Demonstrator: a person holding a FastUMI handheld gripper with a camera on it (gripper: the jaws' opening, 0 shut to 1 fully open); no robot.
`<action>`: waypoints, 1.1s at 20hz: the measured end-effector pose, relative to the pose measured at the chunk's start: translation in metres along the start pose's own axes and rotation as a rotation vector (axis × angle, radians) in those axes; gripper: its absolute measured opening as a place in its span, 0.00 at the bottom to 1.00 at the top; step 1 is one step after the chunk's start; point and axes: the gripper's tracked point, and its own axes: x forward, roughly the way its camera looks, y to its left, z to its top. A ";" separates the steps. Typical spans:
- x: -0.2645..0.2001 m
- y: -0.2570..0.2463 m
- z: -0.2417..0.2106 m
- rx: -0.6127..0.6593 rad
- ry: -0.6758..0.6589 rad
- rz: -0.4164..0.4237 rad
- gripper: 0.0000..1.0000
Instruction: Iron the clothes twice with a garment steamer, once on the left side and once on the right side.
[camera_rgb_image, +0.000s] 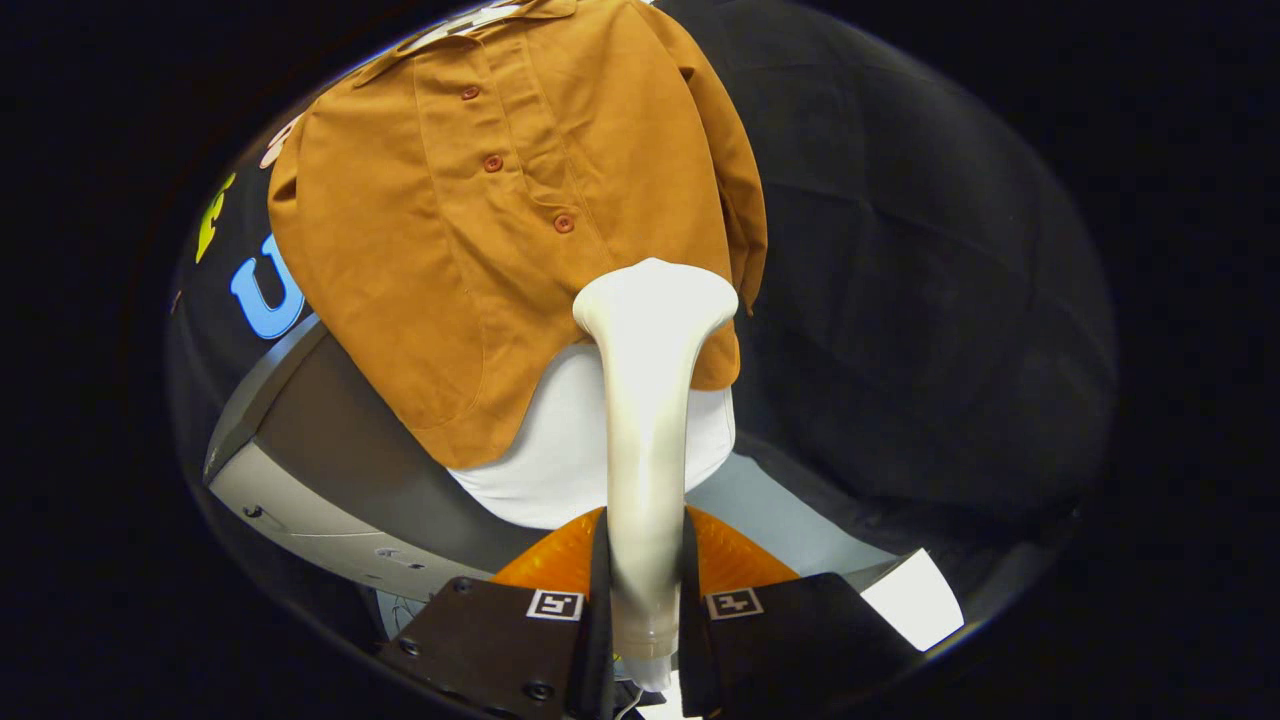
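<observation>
Black cloth hangs all around as the booth's wall (900, 250), and against it I see a brown button-up shirt (450, 230) draped over a white form (560, 450), with 3 reddish buttons (493, 163) running down its placket. I take the shirt as my landmark. Below the shirt's hem, the white form shows as a pale band. Under and to the left of the shirt sits a grey-and-dark slanted board (330, 440) with a light edge. Below the shirt and to its right lies a pale flat surface (790, 520).

My gripper (645, 590) holds the garment steamer (645, 420): both fingers press on its cream handle from either side, clamped tight with the handle filling the gap between them. From the fingers, the steamer rises straight ahead and widens into a flat head (655, 295). That head sits at the lower right part of the shirt, just above the hem and below the lowest of the 3 buttons. I cannot tell whether the head touches the fabric or stands slightly off it.
</observation>
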 end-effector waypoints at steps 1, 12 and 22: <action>-0.005 0.004 -0.010 -0.003 0.009 0.001 0.30; -0.075 0.060 -0.011 -0.046 -0.114 0.038 0.30; -0.139 0.102 0.091 -0.077 -0.323 0.075 0.29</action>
